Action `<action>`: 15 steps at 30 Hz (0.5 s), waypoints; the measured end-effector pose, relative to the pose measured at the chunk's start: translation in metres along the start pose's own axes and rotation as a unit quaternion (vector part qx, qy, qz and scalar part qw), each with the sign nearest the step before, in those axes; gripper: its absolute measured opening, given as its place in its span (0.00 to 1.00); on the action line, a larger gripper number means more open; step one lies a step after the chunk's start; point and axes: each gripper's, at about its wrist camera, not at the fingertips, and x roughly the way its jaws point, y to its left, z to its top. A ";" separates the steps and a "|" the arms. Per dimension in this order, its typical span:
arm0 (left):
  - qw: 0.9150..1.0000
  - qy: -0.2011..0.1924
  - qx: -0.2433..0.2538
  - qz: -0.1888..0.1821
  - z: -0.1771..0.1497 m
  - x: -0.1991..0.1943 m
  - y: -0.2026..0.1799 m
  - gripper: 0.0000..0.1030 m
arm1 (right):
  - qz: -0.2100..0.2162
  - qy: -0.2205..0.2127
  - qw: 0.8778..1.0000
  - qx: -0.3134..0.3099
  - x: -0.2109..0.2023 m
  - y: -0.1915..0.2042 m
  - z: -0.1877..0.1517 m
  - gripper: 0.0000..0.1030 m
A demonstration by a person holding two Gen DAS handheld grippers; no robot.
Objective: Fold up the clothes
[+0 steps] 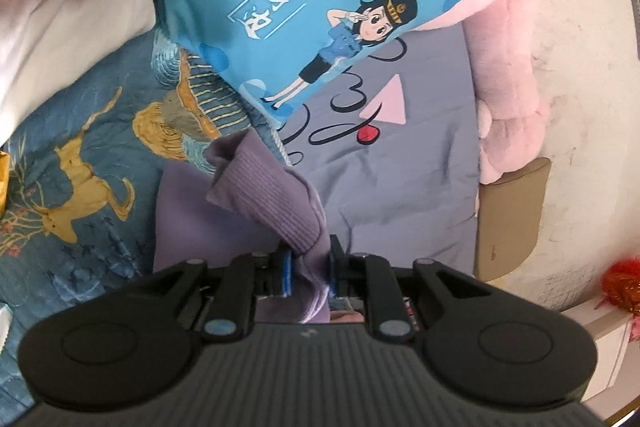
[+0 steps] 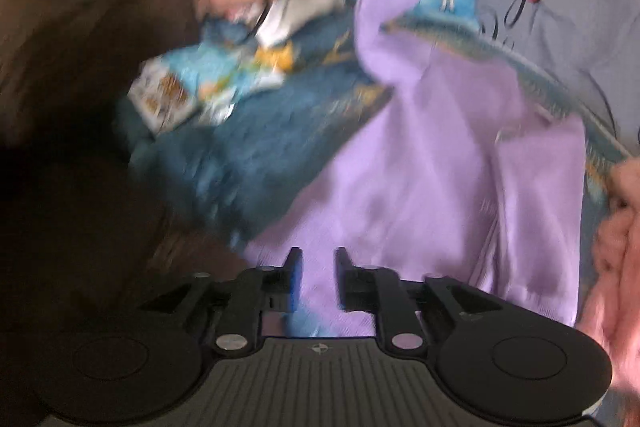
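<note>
My left gripper (image 1: 309, 269) is pinched tight on the ribbed cuff of the soft lilac knit garment (image 1: 264, 183), lifting it off the blue quilt printed with gold deer (image 1: 80, 131). My right gripper (image 2: 318, 277) hangs with its jaws slightly parted and empty over the same lilac cloth spread below. The view there is smeared; a hasty grab could bunch the fabric, and my small bite on the cuff might slip.

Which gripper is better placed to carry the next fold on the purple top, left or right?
Left. The left gripper is already shut on the ribbed cuff of the purple top, lifted off the bedspread. The right gripper holds nothing; its jaws stand apart above the fabric.
</note>
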 end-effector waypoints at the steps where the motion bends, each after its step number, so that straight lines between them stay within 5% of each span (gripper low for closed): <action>1: 1.000 -0.001 0.000 0.000 0.000 -0.001 0.000 0.17 | -0.014 0.006 1.000 -0.020 0.004 0.007 -0.003 0.26; 12: 0.999 -0.004 0.038 0.023 -0.009 -0.006 -0.013 0.17 | -0.039 -0.006 0.989 -0.143 0.047 0.052 0.026 0.31; 15: 0.999 -0.004 0.034 0.027 -0.008 -0.004 -0.011 0.17 | -0.031 0.011 0.991 -0.133 0.050 0.048 0.029 0.29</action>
